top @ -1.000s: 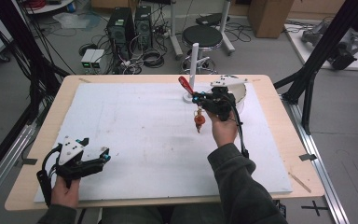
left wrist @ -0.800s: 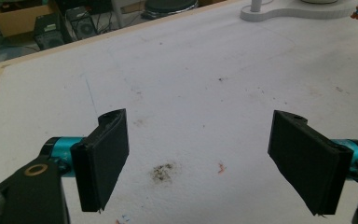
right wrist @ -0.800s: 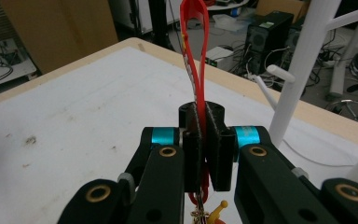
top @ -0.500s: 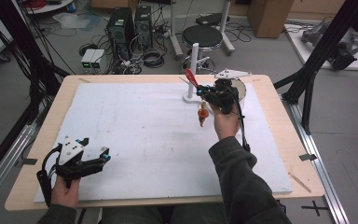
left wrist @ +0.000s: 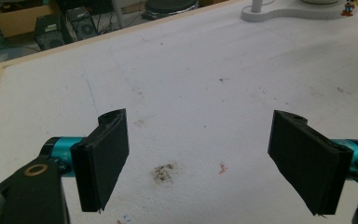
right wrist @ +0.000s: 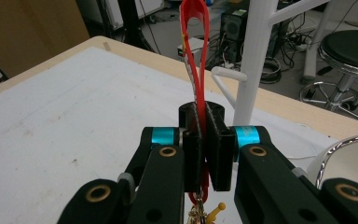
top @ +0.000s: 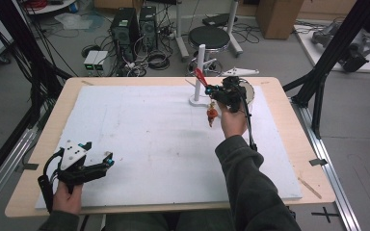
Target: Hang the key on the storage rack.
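Keychain strap (right wrist: 195, 51) held near the white peg stand (top: 200, 72) at the far edge of the tabletop (top: 289, 144).

Right gripper (top: 211, 90) had its jaws pressed together on the red strap, the loop standing up above the jaws and a small orange figure (top: 211, 115) dangling beneath, clear of the white mat (top: 149, 130). The loop end sat just beside the stand's upright and close to a short side peg (right wrist: 228, 73); in my judgement it was gripped low so the open loop stayed free to be hooked over that peg. A round white dish (top: 248, 94) lay behind the gripper, partly hidden. Left gripper (top: 107, 160) rested at the near left corner, jaws spread wide with nothing between them, apparently parked out of the way.
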`<state>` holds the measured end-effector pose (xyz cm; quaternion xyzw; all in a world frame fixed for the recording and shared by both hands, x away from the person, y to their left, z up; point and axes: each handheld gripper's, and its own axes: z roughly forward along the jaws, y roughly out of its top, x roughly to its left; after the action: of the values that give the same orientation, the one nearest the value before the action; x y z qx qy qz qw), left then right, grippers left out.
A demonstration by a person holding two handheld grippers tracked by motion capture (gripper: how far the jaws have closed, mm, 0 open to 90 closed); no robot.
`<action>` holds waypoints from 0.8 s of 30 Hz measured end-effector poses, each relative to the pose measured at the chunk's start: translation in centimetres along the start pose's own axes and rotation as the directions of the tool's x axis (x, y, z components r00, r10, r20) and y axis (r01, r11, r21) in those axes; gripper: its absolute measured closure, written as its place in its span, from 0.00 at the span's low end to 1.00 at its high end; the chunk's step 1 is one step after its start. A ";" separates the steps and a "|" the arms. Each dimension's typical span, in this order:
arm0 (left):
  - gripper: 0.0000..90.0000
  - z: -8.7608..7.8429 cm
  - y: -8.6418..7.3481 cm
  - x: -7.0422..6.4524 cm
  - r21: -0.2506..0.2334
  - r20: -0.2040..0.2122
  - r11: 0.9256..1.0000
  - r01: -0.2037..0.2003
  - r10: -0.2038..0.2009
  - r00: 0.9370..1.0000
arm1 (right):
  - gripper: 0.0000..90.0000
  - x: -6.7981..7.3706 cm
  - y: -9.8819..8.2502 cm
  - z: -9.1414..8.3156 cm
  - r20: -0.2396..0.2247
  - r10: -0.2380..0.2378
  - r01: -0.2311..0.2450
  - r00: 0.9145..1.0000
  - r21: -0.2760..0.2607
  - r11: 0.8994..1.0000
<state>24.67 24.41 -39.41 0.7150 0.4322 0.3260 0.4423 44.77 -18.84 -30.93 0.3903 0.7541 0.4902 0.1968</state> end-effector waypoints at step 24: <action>0.23 0.2 0.1 0.1 0.002 -0.005 1.000 0.004 -0.004 1.000 | 0.96 -0.9 -0.3 2.2 0.028 0.013 -0.015 1.000 0.071 0.997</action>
<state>24.93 24.37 -39.44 0.7137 0.4353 0.3265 0.4412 46.67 -18.32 -32.19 0.4089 0.7655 0.4590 0.1900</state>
